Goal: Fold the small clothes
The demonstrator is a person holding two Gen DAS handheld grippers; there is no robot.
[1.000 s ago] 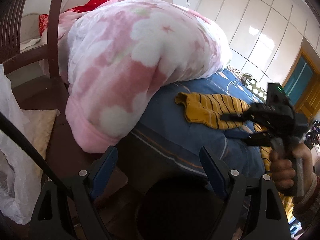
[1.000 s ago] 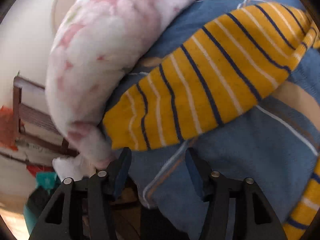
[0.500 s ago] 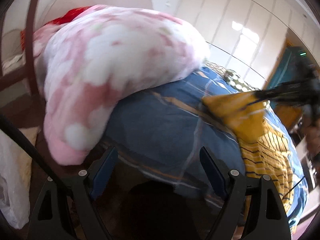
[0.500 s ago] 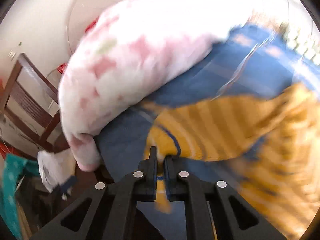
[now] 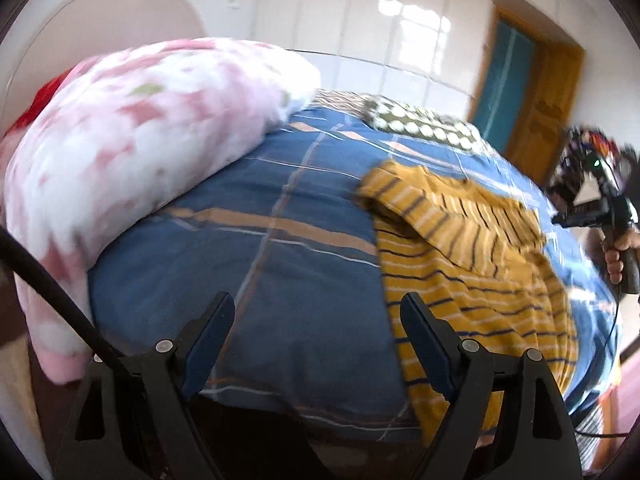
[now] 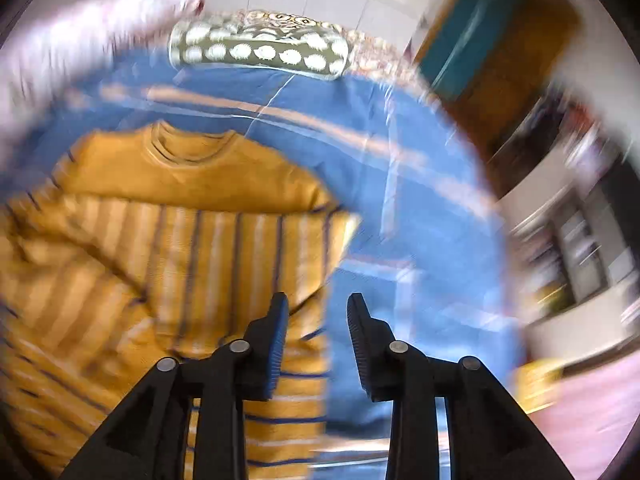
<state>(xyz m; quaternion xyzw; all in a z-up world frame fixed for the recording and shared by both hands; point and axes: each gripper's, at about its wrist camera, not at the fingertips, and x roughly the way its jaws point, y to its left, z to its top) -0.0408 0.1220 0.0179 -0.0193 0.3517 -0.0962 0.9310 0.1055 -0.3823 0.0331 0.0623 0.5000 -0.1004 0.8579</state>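
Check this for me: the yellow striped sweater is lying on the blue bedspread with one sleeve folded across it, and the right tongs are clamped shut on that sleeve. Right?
Not quite. The right tongs are open and hold nothing; the right wrist view shows a clear gap between their fingers. The rest stands: the yellow striped sweater lies on the blue bedspread with one sleeve folded across it.

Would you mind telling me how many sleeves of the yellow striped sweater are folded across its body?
1. One sleeve lies folded across the sweater, just below the collar. The other sleeve cannot be made out; it may be blurred or hidden.
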